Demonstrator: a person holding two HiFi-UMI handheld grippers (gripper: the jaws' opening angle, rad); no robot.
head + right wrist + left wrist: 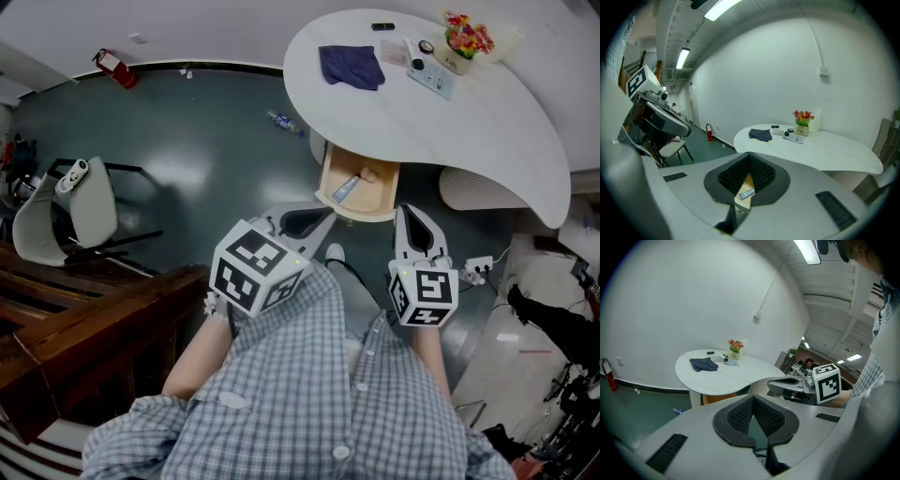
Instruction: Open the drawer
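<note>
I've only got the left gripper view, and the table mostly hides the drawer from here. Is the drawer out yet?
Observer: Yes. In the head view the drawer stands pulled out from under the white table.
Operator: Anything inside it?
Observer: A silvery tube lies in it, beside something pale I can't identify.
Operator: And my other hand?
Observer: The right gripper has its jaws together on nothing, short of the drawer.

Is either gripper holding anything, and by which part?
Nothing held: left gripper and right gripper are both shut and empty; the drawer stands open.
</note>
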